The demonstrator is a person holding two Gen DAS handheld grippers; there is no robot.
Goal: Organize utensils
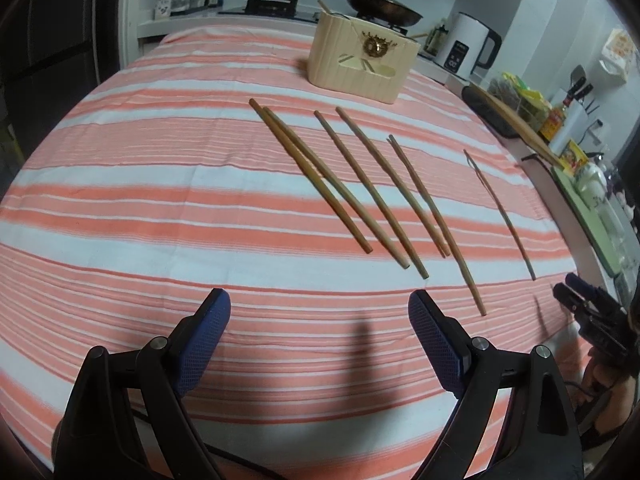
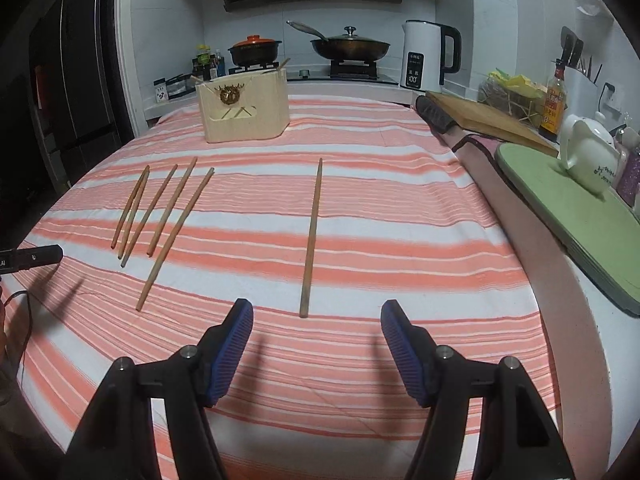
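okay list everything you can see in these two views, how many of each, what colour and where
chopsticks: six, tan wood; five grouped left on the cloth, one lying apart in front of the right gripper
utensil holder: one, cream, far end of the cloth, sticks already poking out of it
tablecloth: one, orange and white stripes, covers the table
clay pot: one, black with orange lid, on the stove
pan: one, dark, glass lid, on the stove
kettle: one, white, counter right of the stove
cutting board: one, wood, right counter
teapot: one, white, on a green tray
left gripper: open, empty, above the cloth
right gripper: open, empty, above the cloth
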